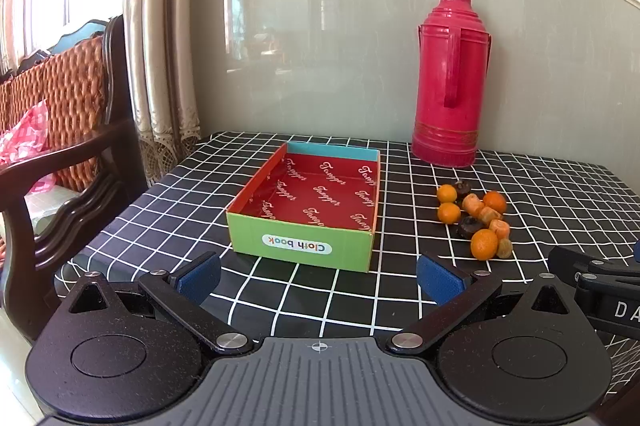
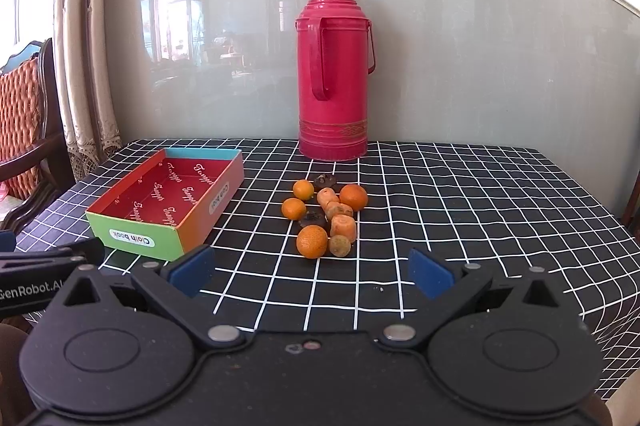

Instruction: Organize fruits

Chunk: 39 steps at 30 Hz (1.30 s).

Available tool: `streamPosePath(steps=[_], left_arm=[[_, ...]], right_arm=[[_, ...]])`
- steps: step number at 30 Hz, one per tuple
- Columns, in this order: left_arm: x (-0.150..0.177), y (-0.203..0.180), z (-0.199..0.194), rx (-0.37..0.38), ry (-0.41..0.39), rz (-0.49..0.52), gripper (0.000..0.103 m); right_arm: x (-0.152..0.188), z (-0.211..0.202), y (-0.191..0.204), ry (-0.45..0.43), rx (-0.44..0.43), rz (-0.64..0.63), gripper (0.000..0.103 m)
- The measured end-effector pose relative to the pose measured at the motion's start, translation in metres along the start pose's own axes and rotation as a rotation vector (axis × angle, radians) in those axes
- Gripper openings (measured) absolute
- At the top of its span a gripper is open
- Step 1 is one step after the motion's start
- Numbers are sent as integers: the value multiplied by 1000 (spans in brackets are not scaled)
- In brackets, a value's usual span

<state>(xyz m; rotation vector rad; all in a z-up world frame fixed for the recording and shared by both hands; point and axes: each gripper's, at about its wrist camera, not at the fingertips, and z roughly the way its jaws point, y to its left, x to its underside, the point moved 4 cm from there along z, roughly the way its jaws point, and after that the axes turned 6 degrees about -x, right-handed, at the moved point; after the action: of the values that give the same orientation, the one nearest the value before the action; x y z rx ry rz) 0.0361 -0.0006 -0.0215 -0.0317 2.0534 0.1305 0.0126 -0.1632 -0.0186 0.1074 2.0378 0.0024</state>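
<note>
A shallow cardboard box [image 1: 298, 245] with a green front and red lining stands empty on the checked tablecloth; it also shows in the right wrist view [image 2: 132, 237]. A cluster of small fruits lies to its right: several oranges [image 2: 311, 242] [image 1: 484, 244], peach-coloured pieces [image 2: 343, 227] and dark ones [image 2: 313, 219]. My left gripper [image 1: 320, 280] is open and empty, in front of the box. My right gripper [image 2: 311, 272] is open and empty, just in front of the fruit cluster.
A tall red thermos [image 2: 334, 74] [image 1: 450, 82] stands at the back against the wall. A wooden chair [image 1: 60, 130] with an orange cushion is left of the table. The table's front edge lies near both grippers. The other gripper shows at each view's side [image 1: 600, 278].
</note>
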Motion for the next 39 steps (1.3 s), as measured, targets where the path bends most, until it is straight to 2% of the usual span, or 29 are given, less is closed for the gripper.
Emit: streamPosePath(steps=[28, 39], left_arm=[[-1, 1, -1, 0, -8, -1, 103], [-7, -14, 1, 5, -45, 80, 103]], right_arm=[[-4, -1, -1, -13, 6, -2, 97], [-3, 0, -33, -53, 83, 81, 97]])
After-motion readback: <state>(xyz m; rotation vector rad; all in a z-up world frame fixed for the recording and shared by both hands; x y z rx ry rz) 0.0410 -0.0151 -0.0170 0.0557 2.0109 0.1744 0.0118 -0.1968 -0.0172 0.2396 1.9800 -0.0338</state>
